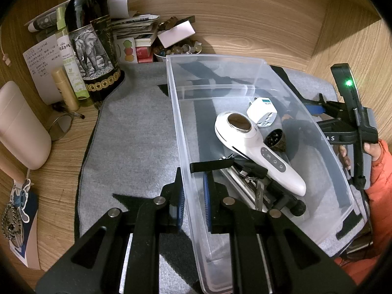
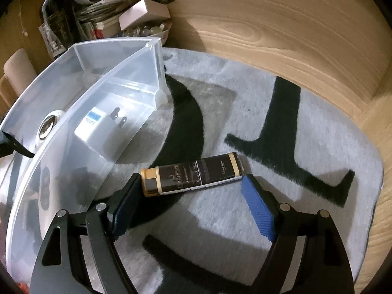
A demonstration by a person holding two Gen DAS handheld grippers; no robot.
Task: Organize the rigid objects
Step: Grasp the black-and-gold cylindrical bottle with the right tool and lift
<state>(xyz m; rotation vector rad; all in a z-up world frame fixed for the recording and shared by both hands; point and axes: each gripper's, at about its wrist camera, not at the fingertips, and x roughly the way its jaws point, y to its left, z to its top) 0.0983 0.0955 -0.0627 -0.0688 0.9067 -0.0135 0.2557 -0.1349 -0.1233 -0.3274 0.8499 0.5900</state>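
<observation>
Bin (image 1: 245,60) wall clamped by left hand-held gripper (image 1: 192,203). Right hand-held gripper (image 2: 189,197) spread wide around dark tube (image 2: 193,174) lying on grey mat (image 2: 318,127) beside bin, pads not pressing.

Bottle (image 1: 90,36) neck — cropped at top

Grey mat (image 2: 220,208) with black strokes — brown, gold-capped tube (image 2: 193,175).

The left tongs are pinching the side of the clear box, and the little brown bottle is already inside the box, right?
Not quite. The little brown bottle lies on the grey mat outside the clear box, as the right wrist view shows. The left tongs do pinch its side.
</observation>
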